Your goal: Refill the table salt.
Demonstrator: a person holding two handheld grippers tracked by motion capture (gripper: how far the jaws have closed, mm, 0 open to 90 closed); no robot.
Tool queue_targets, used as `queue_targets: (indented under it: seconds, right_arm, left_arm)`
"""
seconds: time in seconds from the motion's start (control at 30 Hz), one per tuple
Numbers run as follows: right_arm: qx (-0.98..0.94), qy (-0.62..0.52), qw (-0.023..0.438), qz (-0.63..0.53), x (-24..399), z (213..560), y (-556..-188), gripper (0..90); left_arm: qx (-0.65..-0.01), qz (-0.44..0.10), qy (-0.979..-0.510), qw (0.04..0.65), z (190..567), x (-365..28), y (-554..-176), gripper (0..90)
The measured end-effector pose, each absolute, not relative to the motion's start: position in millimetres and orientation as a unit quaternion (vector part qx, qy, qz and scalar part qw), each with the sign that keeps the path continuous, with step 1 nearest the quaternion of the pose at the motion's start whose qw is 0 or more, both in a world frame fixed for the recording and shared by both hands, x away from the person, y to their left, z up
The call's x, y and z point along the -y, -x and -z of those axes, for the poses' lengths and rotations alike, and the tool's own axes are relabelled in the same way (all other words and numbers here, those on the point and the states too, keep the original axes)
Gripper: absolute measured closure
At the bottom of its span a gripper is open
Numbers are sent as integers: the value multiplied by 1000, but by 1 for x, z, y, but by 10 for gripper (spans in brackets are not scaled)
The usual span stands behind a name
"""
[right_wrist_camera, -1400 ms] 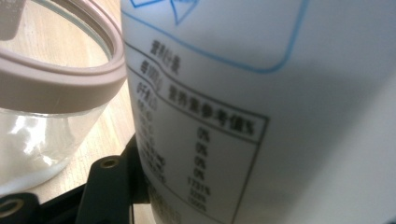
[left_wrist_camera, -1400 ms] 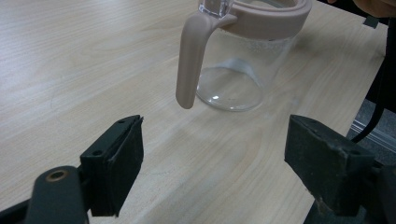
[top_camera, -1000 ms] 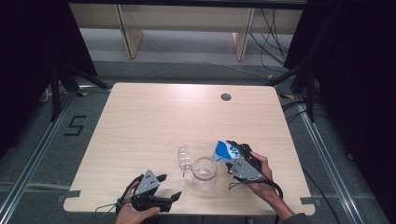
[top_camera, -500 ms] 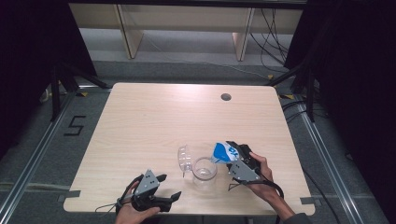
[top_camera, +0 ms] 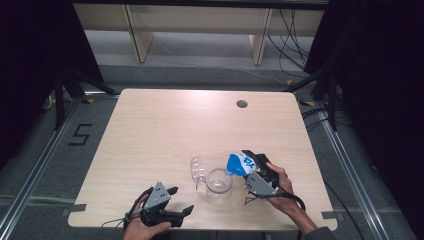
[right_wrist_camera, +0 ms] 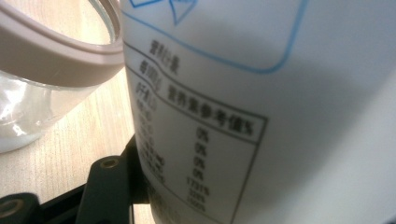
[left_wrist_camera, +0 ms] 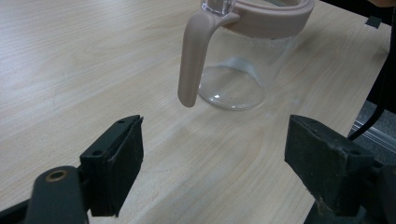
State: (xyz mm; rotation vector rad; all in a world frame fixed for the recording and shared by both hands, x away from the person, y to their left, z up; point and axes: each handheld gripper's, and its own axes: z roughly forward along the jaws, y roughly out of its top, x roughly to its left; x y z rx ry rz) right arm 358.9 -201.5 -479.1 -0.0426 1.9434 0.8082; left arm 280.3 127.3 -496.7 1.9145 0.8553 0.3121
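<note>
White-and-blue plastic pouch (top_camera: 239, 162), clamped mid-body in my right gripper (top_camera: 251, 169) and tipped over the glass jug (top_camera: 218, 183) near the table's (top_camera: 150, 130) front edge, feels soft and slippery, while my left gripper (top_camera: 176, 200) gapes empty.

A light wooden table (top_camera: 165, 135) stands on a grey floor (top_camera: 45, 165). Near its far right corner is a small round grommet hole (top_camera: 242, 104). On the floor to the left, black tape forms a "5" mark (top_camera: 80, 135), just beside a metal rail (top_camera: 35, 175) that runs along the table's left side. A second rail (top_camera: 350, 165) runs along the right side. Beyond the table stands a pale wooden shelf unit (top_camera: 200, 25), with cables (top_camera: 290, 35) trailing across the floor near its right end. Black curtains (top_camera: 385, 90) hang at both sides.
</note>
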Motion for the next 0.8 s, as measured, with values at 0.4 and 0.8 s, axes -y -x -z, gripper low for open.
queue_targets:
  seconds: [0.4,0.8]
  right_arm:
    - [-802,24,503,-321,199,483,-358,426]
    - [-792,74,530,-292,197,480,-359,429]
  left_arm:
    - [-347,-129,-788,493,497,-128,-281,193]
    - [-344,-129,-790,490,497,-128,-282,193]
